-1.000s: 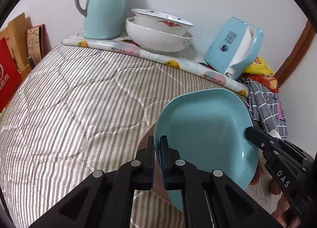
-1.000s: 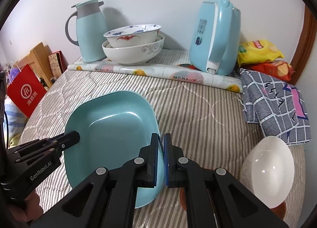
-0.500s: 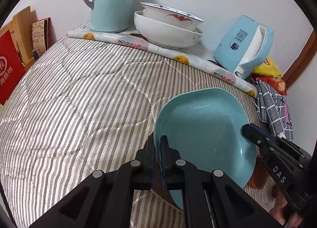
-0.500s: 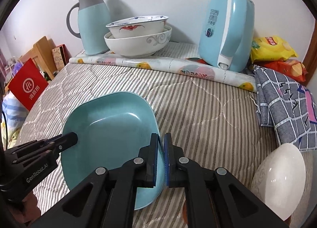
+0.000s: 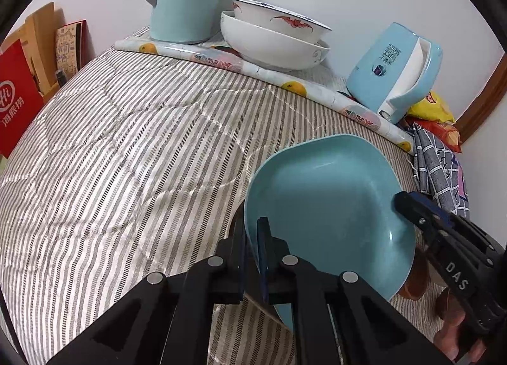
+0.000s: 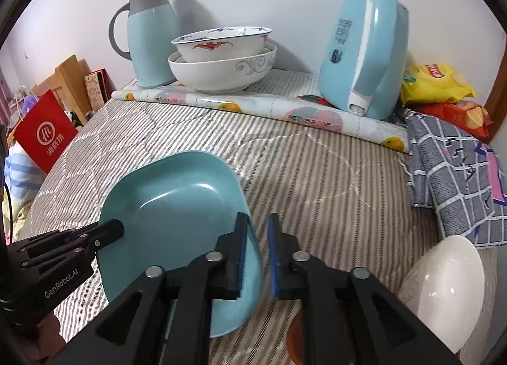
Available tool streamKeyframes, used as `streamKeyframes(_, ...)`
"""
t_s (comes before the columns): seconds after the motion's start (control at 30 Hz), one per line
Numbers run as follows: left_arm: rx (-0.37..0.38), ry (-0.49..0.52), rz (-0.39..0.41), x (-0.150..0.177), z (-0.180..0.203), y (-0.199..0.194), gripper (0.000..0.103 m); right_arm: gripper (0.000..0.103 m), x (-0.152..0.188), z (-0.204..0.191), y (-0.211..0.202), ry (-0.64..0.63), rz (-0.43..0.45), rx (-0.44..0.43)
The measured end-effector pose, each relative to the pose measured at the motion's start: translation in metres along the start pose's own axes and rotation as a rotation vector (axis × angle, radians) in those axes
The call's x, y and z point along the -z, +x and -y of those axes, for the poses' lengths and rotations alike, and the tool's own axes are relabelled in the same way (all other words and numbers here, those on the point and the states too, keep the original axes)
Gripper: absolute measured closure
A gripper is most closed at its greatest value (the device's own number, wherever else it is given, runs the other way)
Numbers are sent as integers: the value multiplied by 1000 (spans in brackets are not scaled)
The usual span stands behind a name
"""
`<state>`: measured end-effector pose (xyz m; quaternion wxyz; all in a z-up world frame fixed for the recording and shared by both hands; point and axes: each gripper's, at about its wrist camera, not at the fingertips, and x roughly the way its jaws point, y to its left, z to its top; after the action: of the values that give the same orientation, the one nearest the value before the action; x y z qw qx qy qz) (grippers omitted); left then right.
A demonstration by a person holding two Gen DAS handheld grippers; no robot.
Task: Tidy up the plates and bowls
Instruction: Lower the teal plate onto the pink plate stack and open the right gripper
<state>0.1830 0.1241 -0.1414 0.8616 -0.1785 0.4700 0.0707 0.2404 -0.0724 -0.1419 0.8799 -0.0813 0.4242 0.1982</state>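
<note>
A teal square plate (image 5: 329, 206) (image 6: 177, 206) is tilted just above the striped quilt. My left gripper (image 5: 253, 228) is shut on its left rim and shows in the right wrist view as a black arm (image 6: 117, 228). My right gripper (image 6: 256, 222) straddles the opposite rim. Its jaws are opening, and a gap shows between the right pad and the rim. Two white patterned bowls (image 5: 272, 41) (image 6: 221, 67) stand nested at the back. A plain white bowl (image 6: 443, 285) lies tipped at the near right.
A teal thermos jug (image 6: 149, 38) and a blue kettle (image 6: 367, 48) stand on a fruit-print mat (image 6: 269, 105) by the wall. Snack bags (image 6: 437, 83) and a checked cloth (image 6: 456, 168) lie at right. A red bag (image 6: 44, 133) stands beyond the quilt's left edge.
My right gripper's jaws have parted from the teal plate's rim. The left gripper stays clamped on the plate, which has hardly moved.
</note>
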Motion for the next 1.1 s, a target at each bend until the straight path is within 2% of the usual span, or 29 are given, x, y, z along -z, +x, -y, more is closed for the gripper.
streamKeyframes(0.13,1,-13,-6,3,-1,-3,94,71,3,3,-5,7,22,19)
streamKeyframes(0.6,-2,4,-21,10,7,-16,86,71,15,16,-37,59,55,44)
streamKeyframes(0.73,4,19,-21,14,11,-22,77,71,24,18,-45,61,51,54)
streamKeyframes(0.8,7,27,-22,15,13,-26,69,71,29,19,-49,64,52,62)
streamKeyframes(0.83,-6,30,-22,16,14,-28,60,71,31,20,-51,68,51,63)
streamKeyframes(0.87,-15,32,-19,17,15,-29,56,71,33,20,-53,71,51,63)
streamKeyframes(1.1,-10,43,12,22,17,-45,56,70,48,29,-75,88,66,88)
